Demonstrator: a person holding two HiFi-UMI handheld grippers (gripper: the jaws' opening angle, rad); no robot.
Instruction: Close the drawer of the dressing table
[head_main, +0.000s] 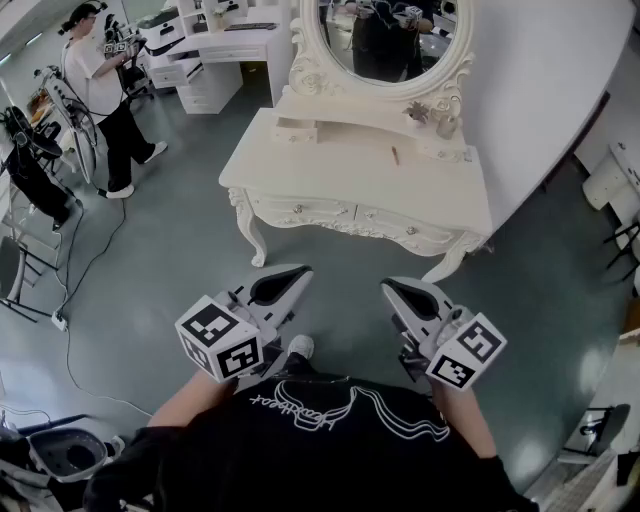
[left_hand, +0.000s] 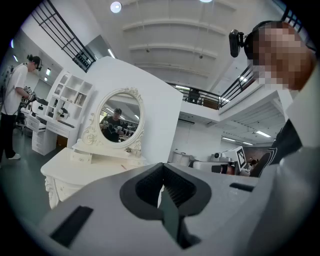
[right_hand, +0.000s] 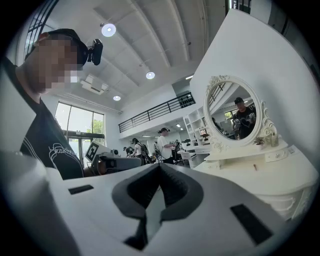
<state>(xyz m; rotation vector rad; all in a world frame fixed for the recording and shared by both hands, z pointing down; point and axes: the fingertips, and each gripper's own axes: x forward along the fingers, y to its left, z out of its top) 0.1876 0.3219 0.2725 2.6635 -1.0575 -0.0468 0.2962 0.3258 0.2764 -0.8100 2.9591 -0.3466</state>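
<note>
The white dressing table (head_main: 300, 165) with an oval mirror (head_main: 385, 40) stands ahead of me on the grey floor. On its upper shelf at the left, a small drawer (head_main: 297, 130) sticks out a little; the left gripper view shows this drawer (left_hand: 81, 156) too. The two wide front drawers (head_main: 300, 212) sit flush. My left gripper (head_main: 288, 283) and right gripper (head_main: 405, 295) hover side by side well short of the table, both shut with nothing between the jaws. In the right gripper view the table (right_hand: 280, 172) lies off to the right.
A small brown stick (head_main: 394, 155) lies on the tabletop, and a little plant (head_main: 420, 112) stands on the shelf. A person (head_main: 100, 85) stands at the back left near another white desk (head_main: 215, 50). Cables (head_main: 70, 330) and stands line the left floor. A white wall panel (head_main: 540, 90) rises at right.
</note>
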